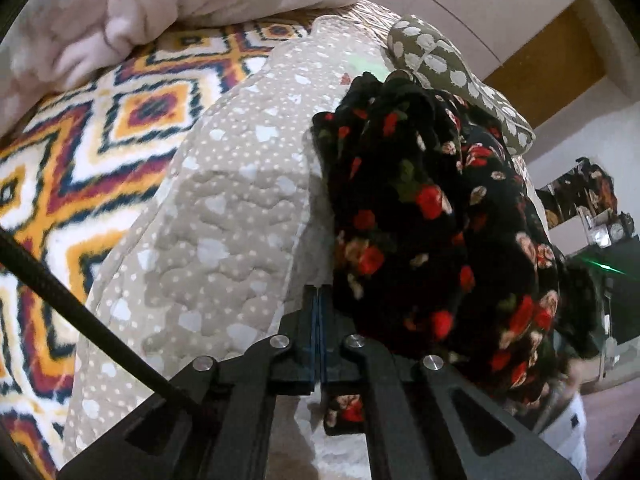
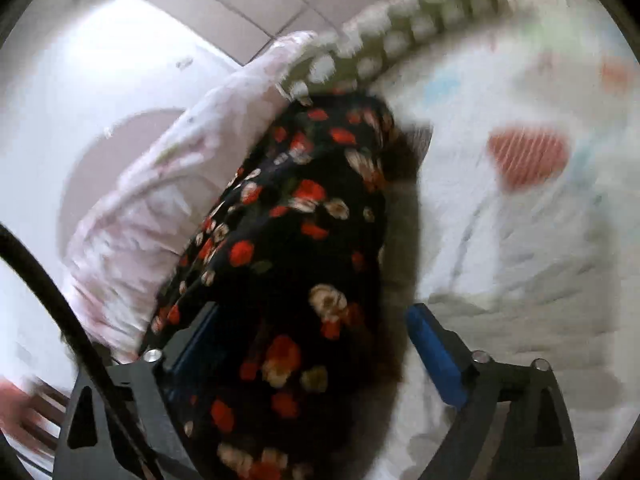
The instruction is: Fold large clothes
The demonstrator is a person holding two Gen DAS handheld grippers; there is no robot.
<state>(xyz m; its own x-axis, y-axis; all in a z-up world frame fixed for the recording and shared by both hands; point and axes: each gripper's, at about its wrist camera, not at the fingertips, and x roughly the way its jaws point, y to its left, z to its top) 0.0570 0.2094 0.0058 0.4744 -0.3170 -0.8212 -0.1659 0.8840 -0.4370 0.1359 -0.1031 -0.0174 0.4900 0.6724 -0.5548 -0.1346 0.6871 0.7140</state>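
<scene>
A black garment with red and cream flowers lies bunched on a beige quilted cover with white hearts. My left gripper is shut, its jaws pressed together just left of the bunched cloth; a bit of the floral fabric shows below the jaws, and I cannot tell whether it is pinched. In the blurred right wrist view the same garment runs between the fingers of my right gripper, which is open wide around it, blue pads on either side.
A bright orange, white and maroon patterned blanket lies to the left, with a pale pink duvet behind it. A spotted olive pillow sits behind the garment. White printed bedding and a pale pink cloth flank the garment.
</scene>
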